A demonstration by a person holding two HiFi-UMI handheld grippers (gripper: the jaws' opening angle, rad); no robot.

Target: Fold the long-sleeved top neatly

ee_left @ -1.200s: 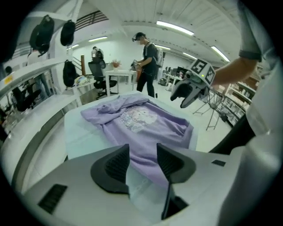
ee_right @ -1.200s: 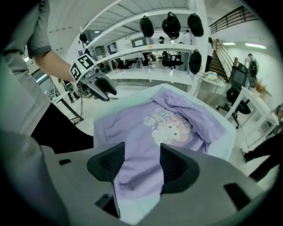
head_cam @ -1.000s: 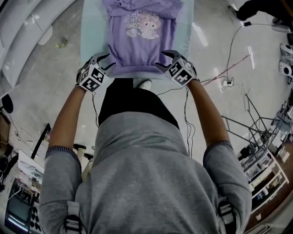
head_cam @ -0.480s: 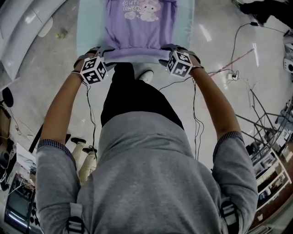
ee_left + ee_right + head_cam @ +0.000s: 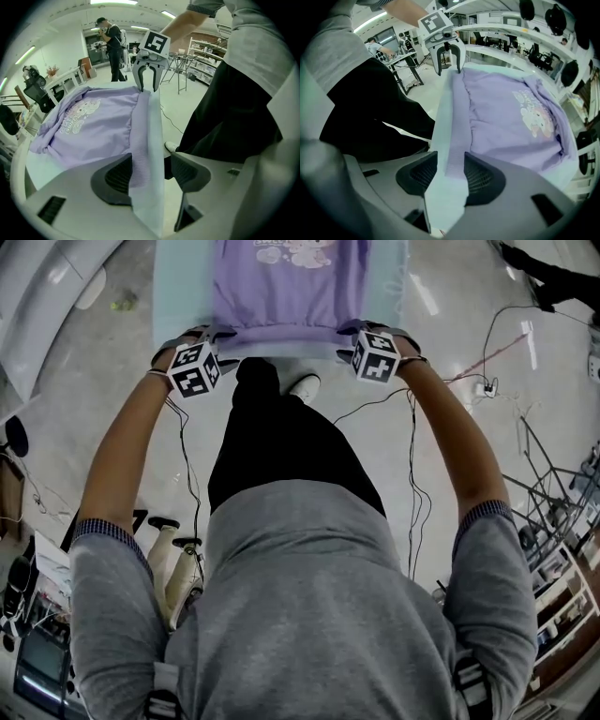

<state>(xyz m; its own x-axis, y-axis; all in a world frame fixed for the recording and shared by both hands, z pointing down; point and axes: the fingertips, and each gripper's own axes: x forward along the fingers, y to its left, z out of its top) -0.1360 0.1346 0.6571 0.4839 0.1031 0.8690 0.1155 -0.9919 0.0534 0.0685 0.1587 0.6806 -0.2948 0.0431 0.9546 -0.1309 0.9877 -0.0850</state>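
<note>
1. Garment: lilac long-sleeved top lies flat on the pale teal table cover, cartoon print facing up.
2. Ribbed hem runs along the table's near edge, on the person's side. The far end of the top is cut off in the head view.
3. Left gripper: at the hem's left corner, pointing steeply down. Jaws have just been opening and stand wide. Hem strip and cover edge sit between them. One pad is against the ribbing. The other pad is clear of the cloth, with a gap showing beside it. No grip.
4. Right gripper: at the hem's right corner, also pointing steeply down. Jaws have just been closing and are now narrow. Hem strip plus cover edge fill the space between them, and both pads are against the cloth. Reads as a pinch on the top's hem.
5. Both grippers are on the same hem line, well apart, one per corner. Each shows up at the far end of the hem in the other gripper's view.
6. Person stands at the near edge in a grey sweater and black trousers. White shoe is just below the hem in the head view.
7. Cables trail across the floor on the right.
</note>
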